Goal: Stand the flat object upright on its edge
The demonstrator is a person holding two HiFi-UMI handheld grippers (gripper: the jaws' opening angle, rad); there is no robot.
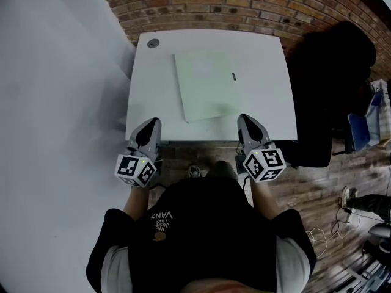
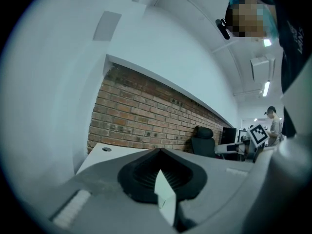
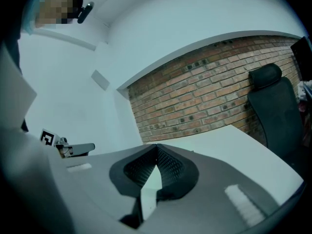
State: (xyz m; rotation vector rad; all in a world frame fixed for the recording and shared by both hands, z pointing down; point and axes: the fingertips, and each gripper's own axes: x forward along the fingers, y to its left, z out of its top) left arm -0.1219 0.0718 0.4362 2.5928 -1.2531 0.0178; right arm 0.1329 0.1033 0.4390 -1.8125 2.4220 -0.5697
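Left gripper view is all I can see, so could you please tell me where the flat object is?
Observer: The pale green board lies flat near the middle of the white table, not yet upright.
Operator: Thank you. Where is the right gripper relative to it?
Observer: The right gripper is at the table's near edge, close to the board's near right corner.
Operator: Are its jaws holding anything?
Observer: No, the right gripper view shows its jaws shut with nothing between them.
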